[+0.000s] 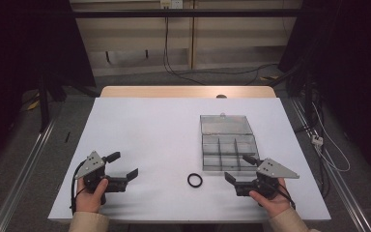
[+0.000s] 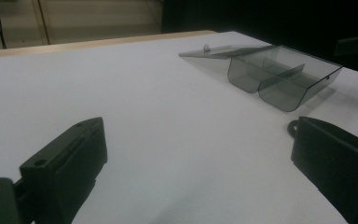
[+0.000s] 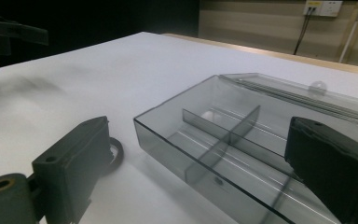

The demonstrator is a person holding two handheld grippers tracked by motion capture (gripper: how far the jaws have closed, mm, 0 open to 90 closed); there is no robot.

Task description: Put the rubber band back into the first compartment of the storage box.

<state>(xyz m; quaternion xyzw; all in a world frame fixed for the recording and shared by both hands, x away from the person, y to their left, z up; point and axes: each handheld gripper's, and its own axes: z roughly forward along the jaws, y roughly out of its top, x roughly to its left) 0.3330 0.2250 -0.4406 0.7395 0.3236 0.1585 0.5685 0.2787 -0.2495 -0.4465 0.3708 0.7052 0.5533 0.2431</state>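
From the high view I've got both grippers low on the white worktop (image 1: pixel 140 121), and between them lies the black ring (image 1: pixel 195 180) — flat on the surface, just in front of the near edge of the clear compartment box (image 1: pixel 229 152), whose lid (image 1: pixel 225 124) is swung open away from me. My left gripper (image 1: pixel 125 166) sits well apart from the ring, jaws spread and holding nothing; my right gripper (image 1: pixel 237 167) is nearer, jaws also spread and empty, tips pointing toward the ring. Over to the left gripper view: jaws wide apart, bare worktop between them, and I catch just a sliver of the ring (image 2: pixel 292 127) peeking out past the right-hand jaw, with the box (image 2: pixel 279 77) farther off behind. Now the right gripper view: jaws open again, the ring (image 3: pixel 114 156) lying half hidden behind the left-hand jaw, the box (image 3: pixel 242 140) straight ahead with its dividers showing and the compartments looking empty. I'd judge the ring to be light, thin and probably rubbery, so it may flex or skid on this smooth surface — best to pinch across one side of the band, one jaw inside the hole and one outside, rather than squeeze the whole loop.
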